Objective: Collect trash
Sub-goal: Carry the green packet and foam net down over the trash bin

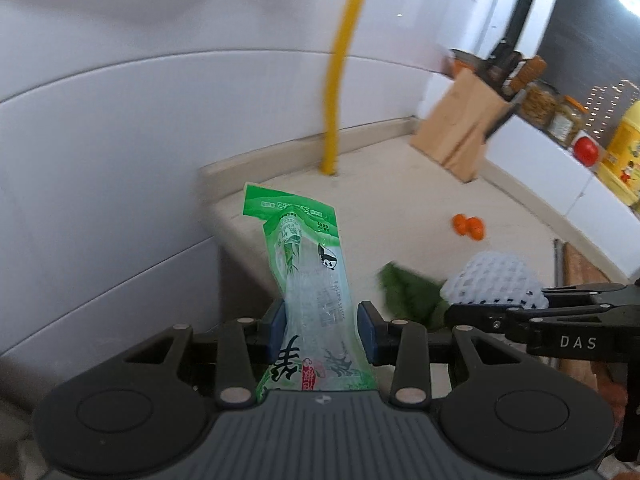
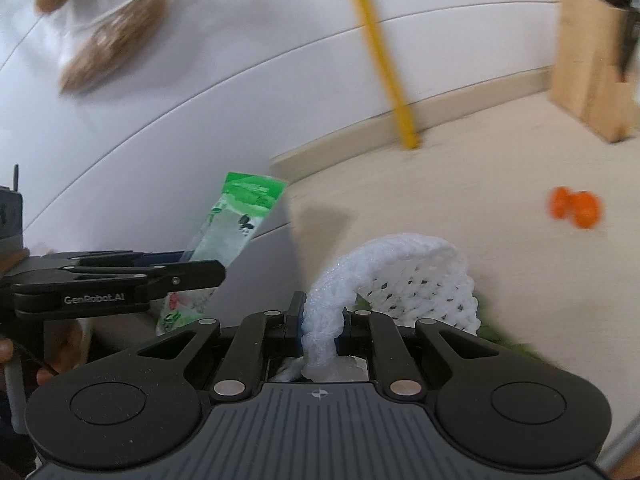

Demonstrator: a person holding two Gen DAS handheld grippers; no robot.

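We are risking a drop, since the thin green wrapper (image 1: 308, 276) clamped in the left hand-held gripper (image 1: 322, 330) and the springy white foam net (image 2: 404, 276) pinched in the right hand-held gripper (image 2: 320, 330) are projecting forward, unsupported, above the worktop (image 1: 392, 208) edge

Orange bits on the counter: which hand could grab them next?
Neither yet, since both are full. The left gripper holds the green wrapper and the right gripper holds the white foam net. Once emptied, probably the right: the orange bits lie on its side.
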